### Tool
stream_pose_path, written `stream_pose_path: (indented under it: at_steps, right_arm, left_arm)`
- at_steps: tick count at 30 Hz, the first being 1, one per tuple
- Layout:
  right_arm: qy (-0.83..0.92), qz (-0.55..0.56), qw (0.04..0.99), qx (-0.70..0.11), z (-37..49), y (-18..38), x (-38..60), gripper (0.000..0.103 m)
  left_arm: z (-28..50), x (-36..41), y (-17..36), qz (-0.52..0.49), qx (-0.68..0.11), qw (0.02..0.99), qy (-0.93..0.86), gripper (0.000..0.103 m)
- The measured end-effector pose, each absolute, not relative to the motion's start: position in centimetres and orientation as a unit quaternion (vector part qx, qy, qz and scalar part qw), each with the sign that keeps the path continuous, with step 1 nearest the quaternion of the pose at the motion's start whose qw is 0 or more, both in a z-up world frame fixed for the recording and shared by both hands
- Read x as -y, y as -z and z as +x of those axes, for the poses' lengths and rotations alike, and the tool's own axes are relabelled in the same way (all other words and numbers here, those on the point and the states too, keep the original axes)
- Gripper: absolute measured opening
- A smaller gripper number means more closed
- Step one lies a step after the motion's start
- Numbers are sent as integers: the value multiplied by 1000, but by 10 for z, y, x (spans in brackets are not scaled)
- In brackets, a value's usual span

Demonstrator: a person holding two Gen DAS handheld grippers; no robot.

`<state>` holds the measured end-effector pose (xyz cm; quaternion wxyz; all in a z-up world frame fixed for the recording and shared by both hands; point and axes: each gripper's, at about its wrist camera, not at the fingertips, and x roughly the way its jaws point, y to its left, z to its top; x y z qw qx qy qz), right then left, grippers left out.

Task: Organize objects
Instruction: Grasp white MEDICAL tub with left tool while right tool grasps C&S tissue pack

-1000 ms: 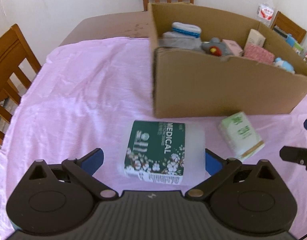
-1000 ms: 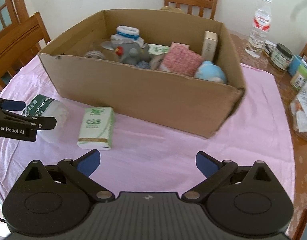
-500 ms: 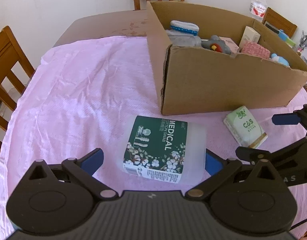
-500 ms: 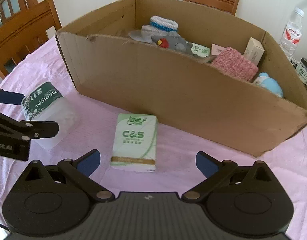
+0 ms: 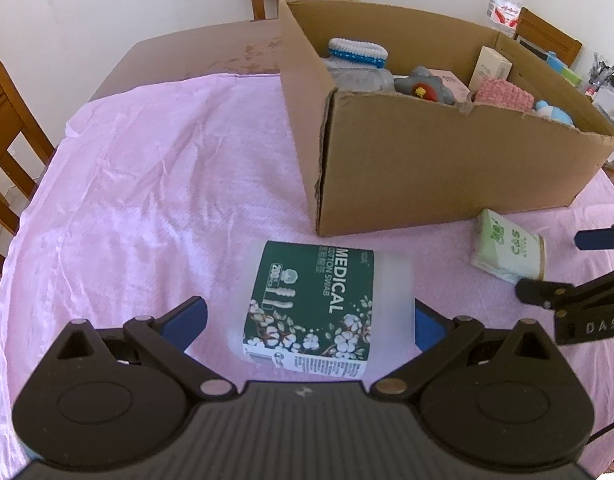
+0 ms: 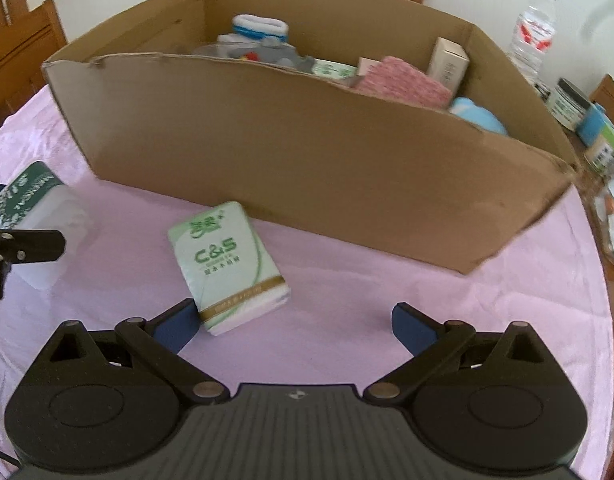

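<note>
Swab box (image 5: 313,304) – "MEDICAL COTTON SWAB"; tissue pack (image 6: 229,262) – "C&S".

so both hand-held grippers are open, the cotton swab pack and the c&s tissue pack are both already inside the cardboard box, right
Not quite. Both hand-held grippers, left and right, are open, but neither pack is inside the cardboard box. The cotton swab pack and the C&S tissue pack both lie on the pink cloth in front of it, as both wrist views show.
</note>
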<state>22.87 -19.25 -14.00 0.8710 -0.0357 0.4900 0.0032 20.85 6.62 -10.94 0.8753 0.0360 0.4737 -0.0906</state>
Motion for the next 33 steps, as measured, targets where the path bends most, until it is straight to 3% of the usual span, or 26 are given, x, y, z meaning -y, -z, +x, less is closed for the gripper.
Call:
stream_pose_path:
  at_steps: [9,20,26,28,33]
  right_arm:
    - [53,-13,865,-499,226,137,220,103]
    - [-7,-9,880,-475,246,140,175,103]
    - [-9,-19,879,-477,252,138,167,84]
    - [-14,-17,878,-479,250,135,168,76]
    - [-27,-11,871,-490,256,134,170,74]
  left_arm:
    - [209,-69,113,31,-477,873,99,102]
    - [212,-66,118,35,-472,874,113,100]
    - [216,-65,118,21,-471,872,133,85]
    - [216,-64,118,20,-471,871,136,84]
    - [216,-65,117,19,-475,869,138,84]
